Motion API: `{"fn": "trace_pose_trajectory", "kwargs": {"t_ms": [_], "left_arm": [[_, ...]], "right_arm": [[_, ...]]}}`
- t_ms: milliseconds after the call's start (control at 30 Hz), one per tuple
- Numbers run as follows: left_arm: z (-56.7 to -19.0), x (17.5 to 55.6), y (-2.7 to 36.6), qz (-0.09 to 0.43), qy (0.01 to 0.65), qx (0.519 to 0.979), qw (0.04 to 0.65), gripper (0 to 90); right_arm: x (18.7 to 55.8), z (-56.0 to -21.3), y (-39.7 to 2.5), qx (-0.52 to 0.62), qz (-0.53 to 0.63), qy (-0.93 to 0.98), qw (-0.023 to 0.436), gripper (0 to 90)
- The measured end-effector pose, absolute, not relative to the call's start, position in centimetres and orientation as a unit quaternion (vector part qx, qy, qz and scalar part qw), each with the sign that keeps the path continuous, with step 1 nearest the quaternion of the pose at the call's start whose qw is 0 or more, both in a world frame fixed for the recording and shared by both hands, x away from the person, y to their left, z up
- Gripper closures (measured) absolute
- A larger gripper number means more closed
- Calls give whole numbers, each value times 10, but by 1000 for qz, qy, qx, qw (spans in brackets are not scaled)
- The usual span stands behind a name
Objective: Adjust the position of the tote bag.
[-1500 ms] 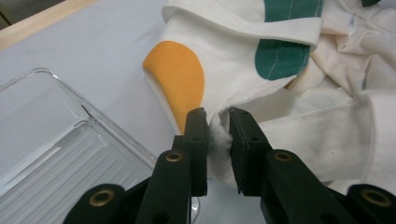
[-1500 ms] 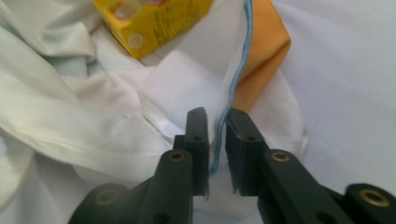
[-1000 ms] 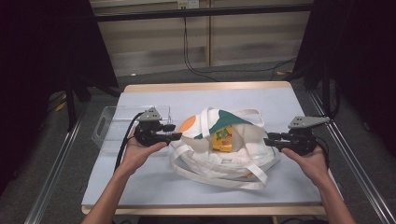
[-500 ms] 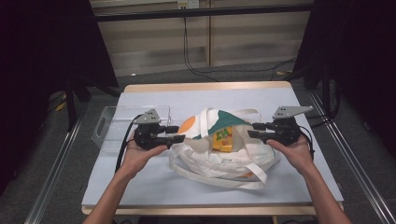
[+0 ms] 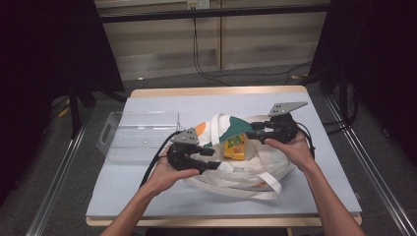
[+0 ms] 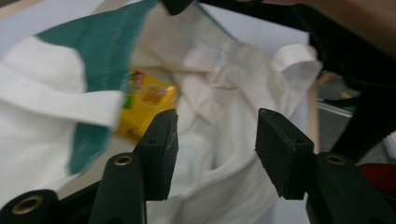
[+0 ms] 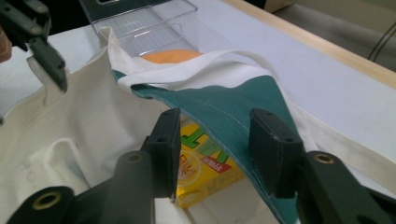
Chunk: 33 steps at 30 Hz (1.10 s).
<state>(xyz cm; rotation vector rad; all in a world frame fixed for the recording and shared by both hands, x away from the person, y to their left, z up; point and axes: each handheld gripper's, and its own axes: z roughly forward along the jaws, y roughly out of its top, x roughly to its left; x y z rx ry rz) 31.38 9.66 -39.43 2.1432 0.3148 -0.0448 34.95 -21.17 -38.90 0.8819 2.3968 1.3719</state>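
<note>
The yellow carton (image 7: pixel 205 172) lies inside the tote bag (image 5: pixel 255 162), just ahead of the nearer right gripper (image 7: pixel 215 135), jaws wide.

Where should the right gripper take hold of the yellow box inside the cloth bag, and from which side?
Probably by the end of the yellow box that shows below the bag's green flap. The right gripper, jaws open, already faces that end, so it could come straight forward under the flap. The box lies flat in the cloth bag, and its narrow sides should fit between the jaws.
</note>
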Motion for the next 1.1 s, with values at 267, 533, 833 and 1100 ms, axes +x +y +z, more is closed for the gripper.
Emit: {"fn": "trace_pose_trajectory", "kwargs": {"t_ms": [267,533,833,1100], "left_arm": [[-393,303,68,-35,91,886,453,462],[-404,297,49,-36,73,900,428,480],[-416,296,40,-38,82,903,420,607],[-419,288,42,-58,48,906,417,859]], "right_arm": [[365,-393,-202,281,448,842,106,416],[370,-399,-185,254,408,870,109,301],[377,-408,-174,238,368,890,125,437],[398,-407,-182,264,388,879,84,805]]}}
